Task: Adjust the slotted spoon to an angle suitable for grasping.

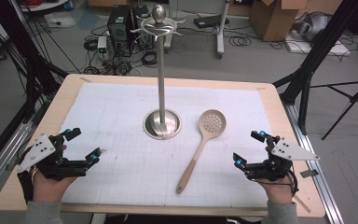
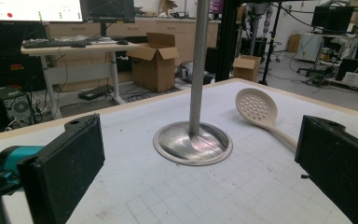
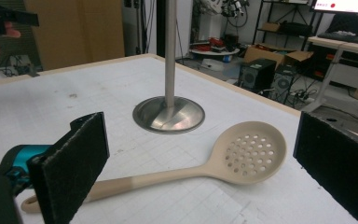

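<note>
Both claws hang open and empty over the near side of the table (image 1: 270, 100). Left claw (image 1: 85, 145) sits at the near left corner, its jaws spread wide with nothing between them, aimed toward the metal stand (image 1: 161, 122) in the middle of the white mat (image 1: 116, 116). Right claw (image 1: 249, 148) is at the near right, jaws just as wide apart, close to the slotted spoon (image 1: 204, 140) but not touching it. That spoon lies flat on the mat just right of the stand's round base, its perforated bowl toward the far side and its handle slanting back toward the near edge. In the right gripper view the spoon (image 3: 242, 156) lies across between the jaws, farther off.
</note>
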### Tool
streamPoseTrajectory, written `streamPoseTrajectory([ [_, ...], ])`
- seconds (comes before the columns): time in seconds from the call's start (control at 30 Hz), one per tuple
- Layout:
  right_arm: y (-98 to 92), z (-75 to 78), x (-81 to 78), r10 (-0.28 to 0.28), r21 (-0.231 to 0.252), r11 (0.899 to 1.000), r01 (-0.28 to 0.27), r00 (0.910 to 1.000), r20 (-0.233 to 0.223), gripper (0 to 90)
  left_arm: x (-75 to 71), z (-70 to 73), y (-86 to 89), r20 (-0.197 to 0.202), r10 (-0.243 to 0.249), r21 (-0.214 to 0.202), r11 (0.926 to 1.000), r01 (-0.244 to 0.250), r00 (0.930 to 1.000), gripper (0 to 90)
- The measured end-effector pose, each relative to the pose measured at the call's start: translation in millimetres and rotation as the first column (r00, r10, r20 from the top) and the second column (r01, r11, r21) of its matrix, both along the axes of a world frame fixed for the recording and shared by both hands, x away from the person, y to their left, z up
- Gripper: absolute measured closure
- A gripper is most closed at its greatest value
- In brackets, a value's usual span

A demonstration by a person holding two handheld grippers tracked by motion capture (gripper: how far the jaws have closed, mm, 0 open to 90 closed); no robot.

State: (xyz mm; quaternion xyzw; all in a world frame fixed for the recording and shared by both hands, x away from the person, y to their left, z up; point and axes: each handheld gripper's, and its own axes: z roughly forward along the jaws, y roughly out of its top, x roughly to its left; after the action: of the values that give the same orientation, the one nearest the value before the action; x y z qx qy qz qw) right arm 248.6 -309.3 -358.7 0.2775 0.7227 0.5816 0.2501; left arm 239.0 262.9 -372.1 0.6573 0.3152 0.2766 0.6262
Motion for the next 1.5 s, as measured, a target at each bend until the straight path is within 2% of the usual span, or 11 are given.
streamPoseTrajectory([
  [0.2, 5.4, -3.0, 6.3, -0.001, 0.017, 1.000, 0.002, 0.9993, -0.037, 2.2, -1.3, -0.5, 1.2, -0.004, 0.000, -0.004, 1.0000, 0.000, 1.0000, 1.7],
  [0.5, 17.8, -8.3, 16.7, 0.043, -0.004, 0.999, -0.043, 0.9982, -0.042, 5.9, -3.0, -0.4, 1.4, -0.006, 0.002, -0.009, 1.0000, -0.002, 1.0000, 1.7],
  [0.53, 21.8, -9.9, 19.9, 0.059, -0.017, 0.998, -0.060, 0.9973, -0.042, 11.4, -2.5, -0.8, 0.7, -0.009, 0.000, -0.008, 1.0000, 0.000, 1.0000, 1.7],
  [0.57, 21.8, -9.9, 19.9, 0.059, -0.017, 0.998, -0.060, 0.9973, -0.042, 11.4, -2.5, -0.8, 0.7, -0.009, 0.000, -0.008, 1.0000, 0.000, 1.0000, 1.7],
  [0.67, 28.6, -11.9, 25.6, 0.108, -0.044, 0.993, -0.110, 0.9936, -0.032, 26.7, -1.8, -1.4, -0.4, -0.013, -0.005, -0.004, 1.0000, 0.005, 0.9999, 1.7],
  [0.87, 37.2, -15.2, 33.7, 0.128, -0.065, 0.989, -0.132, 0.9904, -0.051, 40.7, -1.5, -2.3, -0.6, -0.019, -0.009, -0.008, 0.9999, 0.009, 0.9998, 1.7],
  [0.9, 39.6, -16.9, 37.0, 0.132, -0.068, 0.988, -0.135, 0.9899, -0.052, 47.6, -1.8, -2.3, -0.4, -0.018, -0.013, -0.010, 0.9999, 0.012, 0.9997, 1.7],
  [1.0, 42.5, -18.5, 39.2, 0.134, -0.077, 0.987, -0.138, 0.9892, -0.059, 54.1, -2.1, -2.3, -0.3, -0.019, -0.010, -0.010, 0.9999, 0.010, 0.9998, 1.7],
  [1.03, 45.3, -20.3, 41.7, 0.138, -0.103, 0.984, -0.143, 0.9890, -0.053, 62.7, -2.1, -2.4, -0.4, -0.020, -0.011, -0.011, 0.9999, 0.011, 0.9997, 1.7],
  [1.33, 53.9, -27.3, 50.5, 0.159, -0.141, 0.976, -0.167, 0.9851, -0.065, 82.8, -0.9, -3.7, -2.6, -0.024, -0.018, -0.008, 0.9998, 0.018, 0.9995, 1.7],
  [1.5, 59.8, -37.2, 62.3, 0.171, -0.133, 0.973, -0.189, 0.9763, -0.132, 89.5, -0.4, -4.4, -4.1, -0.027, -0.024, 0.000, 0.9997, 0.024, 0.9994, 1.7],
])
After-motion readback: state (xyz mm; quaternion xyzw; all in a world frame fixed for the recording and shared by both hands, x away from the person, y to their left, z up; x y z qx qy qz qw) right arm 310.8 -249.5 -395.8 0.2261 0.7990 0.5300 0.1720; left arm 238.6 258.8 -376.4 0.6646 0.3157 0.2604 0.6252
